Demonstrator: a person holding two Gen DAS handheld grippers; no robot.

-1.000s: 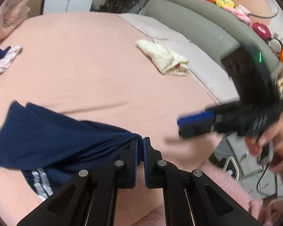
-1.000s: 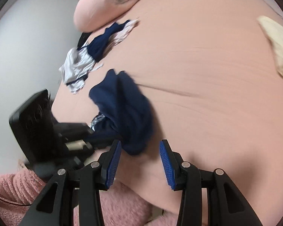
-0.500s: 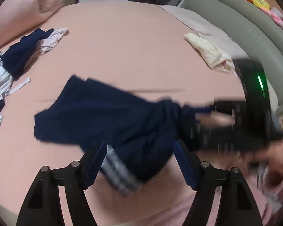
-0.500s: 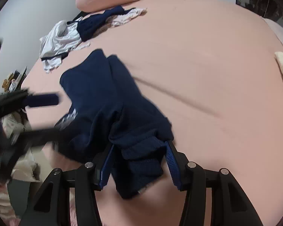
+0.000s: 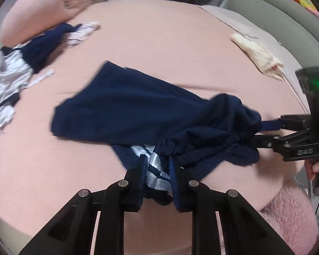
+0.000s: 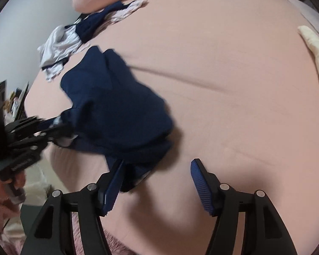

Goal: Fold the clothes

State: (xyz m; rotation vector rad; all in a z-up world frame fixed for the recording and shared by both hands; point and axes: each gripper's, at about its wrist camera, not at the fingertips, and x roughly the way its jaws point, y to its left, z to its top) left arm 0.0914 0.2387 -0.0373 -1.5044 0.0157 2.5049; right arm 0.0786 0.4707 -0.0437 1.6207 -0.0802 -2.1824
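Navy shorts (image 5: 138, 110) with silver side stripes (image 5: 154, 163) lie crumpled on the pink bed (image 5: 170, 42), legs pointing away. My left gripper (image 5: 158, 159) points down at the near edge; its jaws are closing, and the striped cloth fills the narrow gap between the pads. The right wrist view shows it at the left (image 6: 59, 125), with cloth bunched at its tips. My right gripper (image 6: 157, 162) is over the other end of the shorts (image 6: 117, 110). Its jaws are opening and stand wide; cloth lies against the left finger (image 6: 117, 170) only. It reaches in from the right in the left wrist view (image 5: 265, 131).
A heap of navy and white clothes (image 5: 21, 63) lies at the far left below a pink pillow (image 5: 42, 14). A folded cream garment (image 5: 257, 57) sits at the far right near the grey padded headboard (image 5: 287, 14). A fuzzy pink sleeve (image 5: 287, 208) is at the bed's near edge.
The left gripper let go of the shorts, opened wide, then narrowed onto the striped side. The right jaws widened step by step. Both grippers sank and the shorts spread on the bed.
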